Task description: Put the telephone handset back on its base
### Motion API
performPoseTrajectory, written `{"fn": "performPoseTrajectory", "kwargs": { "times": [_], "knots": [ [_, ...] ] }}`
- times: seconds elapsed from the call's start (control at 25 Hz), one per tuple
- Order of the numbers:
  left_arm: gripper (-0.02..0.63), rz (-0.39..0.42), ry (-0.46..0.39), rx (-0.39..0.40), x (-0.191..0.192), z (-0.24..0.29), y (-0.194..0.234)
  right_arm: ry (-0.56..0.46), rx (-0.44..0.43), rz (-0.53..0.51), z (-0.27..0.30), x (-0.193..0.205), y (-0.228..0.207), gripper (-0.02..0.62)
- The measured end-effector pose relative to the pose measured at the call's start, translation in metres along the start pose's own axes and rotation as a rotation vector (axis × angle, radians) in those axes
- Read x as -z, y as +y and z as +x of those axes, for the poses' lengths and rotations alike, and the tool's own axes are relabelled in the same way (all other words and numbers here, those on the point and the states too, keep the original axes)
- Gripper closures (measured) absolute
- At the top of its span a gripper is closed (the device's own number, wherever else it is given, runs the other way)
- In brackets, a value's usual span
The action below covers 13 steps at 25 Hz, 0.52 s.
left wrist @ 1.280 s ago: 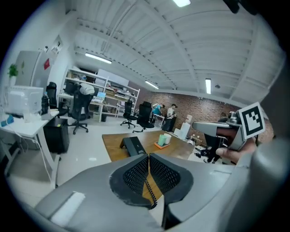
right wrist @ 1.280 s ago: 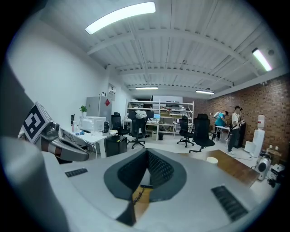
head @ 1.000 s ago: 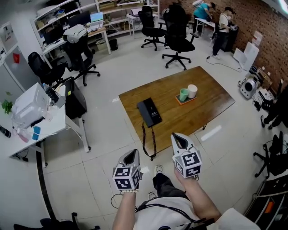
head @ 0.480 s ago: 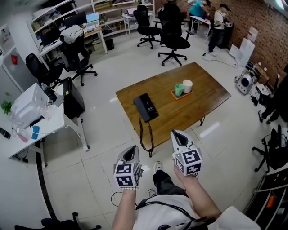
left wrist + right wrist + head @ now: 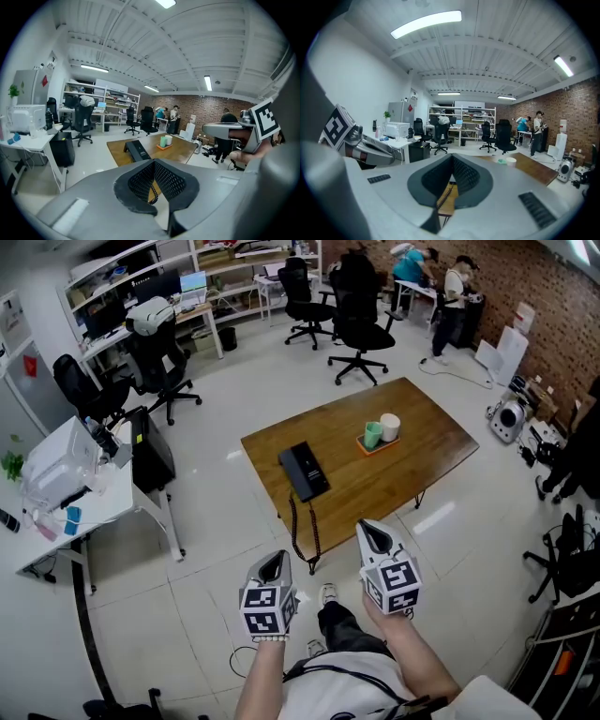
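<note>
Wooden table, black telephone toward its near left end, orange tray nearer its middle, well apart.

Bare tabletop between telephone and cup tray; coiled cord overhanging front.

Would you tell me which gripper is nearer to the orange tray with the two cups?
Right. The right gripper hangs short of the table, roughly in line with the tray; the left gripper sits farther left.
</note>
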State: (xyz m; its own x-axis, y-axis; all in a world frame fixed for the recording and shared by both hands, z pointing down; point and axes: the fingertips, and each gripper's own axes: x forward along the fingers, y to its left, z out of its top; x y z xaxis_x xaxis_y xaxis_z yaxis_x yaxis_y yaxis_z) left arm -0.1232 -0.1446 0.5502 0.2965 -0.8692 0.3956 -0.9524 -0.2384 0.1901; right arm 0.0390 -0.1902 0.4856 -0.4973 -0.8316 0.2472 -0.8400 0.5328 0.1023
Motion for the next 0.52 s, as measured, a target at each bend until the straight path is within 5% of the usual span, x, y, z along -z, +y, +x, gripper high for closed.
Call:
{"fn": "performPoseTrajectory", "kwargs": {
  "times": [0.52],
  "knots": [
    [0.606,-0.009,0.012,-0.001,0.0,0.0,0.013,0.006,0.01,-0.012,0.007,-0.009,0.006,0.595]
  ]
}}
